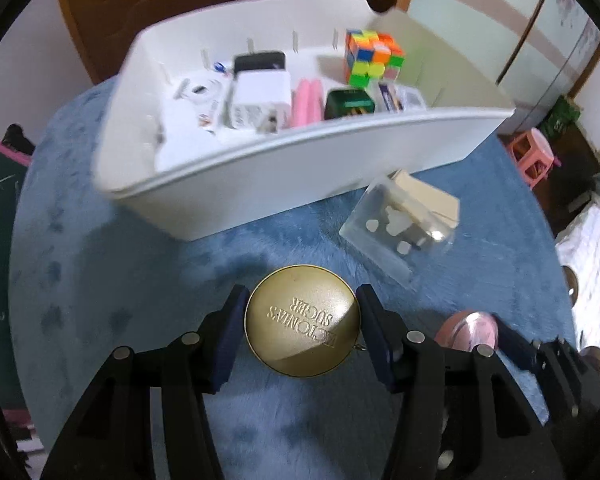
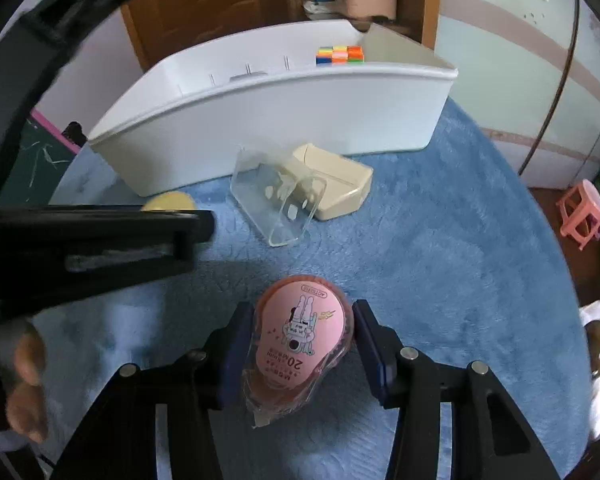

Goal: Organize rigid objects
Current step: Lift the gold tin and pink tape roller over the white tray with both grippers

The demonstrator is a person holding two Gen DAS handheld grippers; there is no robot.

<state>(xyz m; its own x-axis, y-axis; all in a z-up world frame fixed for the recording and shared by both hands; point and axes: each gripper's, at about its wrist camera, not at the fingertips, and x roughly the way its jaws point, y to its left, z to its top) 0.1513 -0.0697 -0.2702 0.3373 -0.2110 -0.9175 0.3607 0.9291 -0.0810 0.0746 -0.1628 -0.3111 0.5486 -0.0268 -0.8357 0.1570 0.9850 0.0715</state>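
Observation:
My left gripper [image 1: 302, 320] is shut on a round gold tin [image 1: 302, 322] with embossed lettering, held above the blue rug in front of the white bin [image 1: 284, 168]. My right gripper [image 2: 302, 340] is shut on a pink correction-tape dispenser [image 2: 300, 340] with a rabbit picture; it also shows in the left wrist view [image 1: 470, 330]. The bin holds a colourful puzzle cube [image 1: 374, 58], a white charger [image 1: 260, 98], a pink item [image 1: 306, 102], a green box [image 1: 350, 104] and other small things. A clear phone case [image 2: 278, 200] and a cream box [image 2: 336, 184] lie on the rug before the bin.
The blue plush rug [image 2: 440, 248] covers the round surface. The left gripper body [image 2: 84, 236] crosses the right wrist view at left, with the gold tin's edge [image 2: 168, 201] behind it. A pink stool [image 2: 584, 212] stands on the floor at right. A wooden door [image 2: 204, 4] is behind the bin.

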